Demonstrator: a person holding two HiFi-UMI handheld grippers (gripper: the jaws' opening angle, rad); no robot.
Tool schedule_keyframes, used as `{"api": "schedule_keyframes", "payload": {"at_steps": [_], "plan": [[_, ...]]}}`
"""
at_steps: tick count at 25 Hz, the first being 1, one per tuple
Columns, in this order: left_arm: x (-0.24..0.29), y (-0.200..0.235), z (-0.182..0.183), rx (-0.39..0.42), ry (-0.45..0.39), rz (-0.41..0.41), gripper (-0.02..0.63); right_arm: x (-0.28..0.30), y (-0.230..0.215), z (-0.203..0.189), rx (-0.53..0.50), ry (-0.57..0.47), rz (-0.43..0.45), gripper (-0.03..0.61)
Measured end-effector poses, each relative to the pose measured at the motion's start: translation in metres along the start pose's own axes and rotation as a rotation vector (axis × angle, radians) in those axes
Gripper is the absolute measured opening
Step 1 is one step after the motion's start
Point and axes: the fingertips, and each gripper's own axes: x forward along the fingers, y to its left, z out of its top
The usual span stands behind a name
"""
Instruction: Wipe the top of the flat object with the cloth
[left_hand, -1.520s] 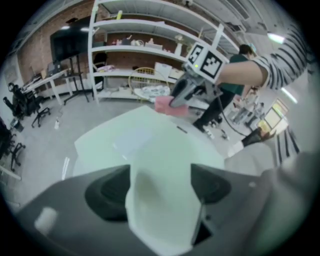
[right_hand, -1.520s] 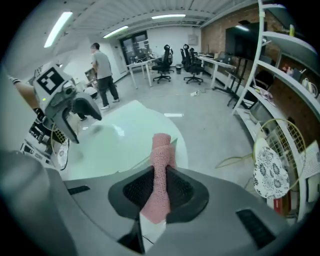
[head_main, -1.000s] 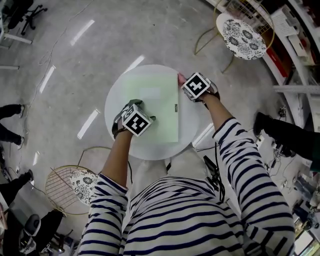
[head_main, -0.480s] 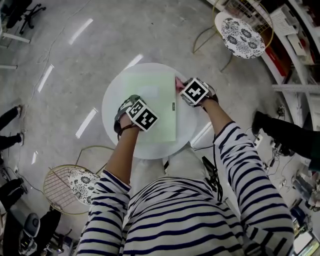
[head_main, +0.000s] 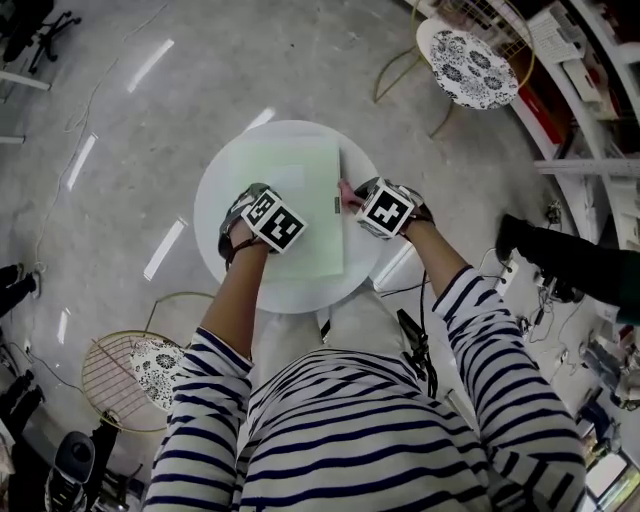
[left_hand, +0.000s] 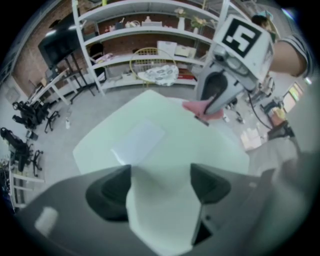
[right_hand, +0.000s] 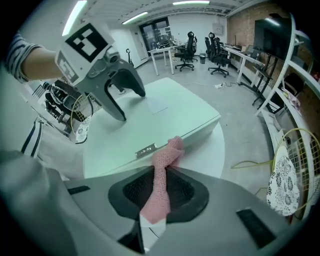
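A pale green flat object (head_main: 290, 175) lies on a small round white table (head_main: 212, 200) and covers most of its middle; its far corners reach close to the table's far rim, and a strip of bare tabletop shows along its right edge. The left gripper (left_hand: 160, 182) points steeply down over the near left part of the flat object. Its jaws stand wide apart, with nothing between them but the pale green top. In the right gripper view its fingertips seem to rest on that top, though contact is not certain. The right gripper (right_hand: 159, 192) sits at the flat object's right edge, about halfway along, with its jaws closed on a pink cloth (right_hand: 162, 167). The cloth runs as a narrow twisted strip out from between the pads. Its bunched free end lies against the side of the flat object, at the top edge and just beside a small metal tag (right_hand: 145, 149) fixed to that side. The person's arms, in striped sleeves (head_main: 480, 330), reach in from the near side of the table. On the grey floor, well apart from the table, stand two gold wire chairs with patterned seats, one beyond the far right (head_main: 470, 55) and one at the near left (head_main: 150, 365).
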Motion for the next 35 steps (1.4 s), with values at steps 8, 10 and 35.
{"api": "schedule_keyframes", "payload": {"at_steps": [8, 10, 35], "plan": [[0.0, 0.001, 0.001, 0.003, -0.006, -0.001, 0.374, -0.001, 0.071, -0.021, -0.04, 0.006, 0.06, 0.051], [0.0, 0.002, 0.002, 0.002, -0.007, -0.002, 0.374, 0.0, 0.087, -0.027, -0.022, 0.004, 0.073, 0.051], [-0.012, -0.002, -0.022, -0.102, 0.059, -0.013, 0.386, 0.0, 0.104, -0.05, 0.178, 0.063, 0.086, 0.051]]}}
